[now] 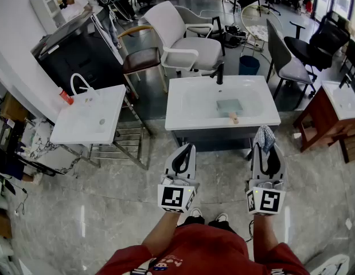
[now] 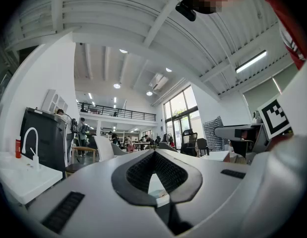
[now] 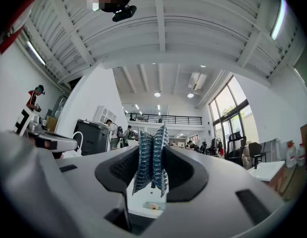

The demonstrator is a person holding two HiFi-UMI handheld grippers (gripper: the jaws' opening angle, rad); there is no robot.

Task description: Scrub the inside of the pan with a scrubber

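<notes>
Straight ahead stood the big white sink (image 1: 188, 110), well apart from both grippers, and no pan showed in any view. The left gripper (image 1: 190, 148) had its jaws pressed together on nothing, maybe kept free to hold a pan. The right gripper (image 1: 264, 141) squeezed the little blue scrubber (image 3: 151, 157) tight, ready for scrubbing, I think.

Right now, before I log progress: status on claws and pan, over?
Left claw shut, empty. Right claw shut on scrubber. No pan in view; white sink ahead. Nothing between claws and sink.
</notes>
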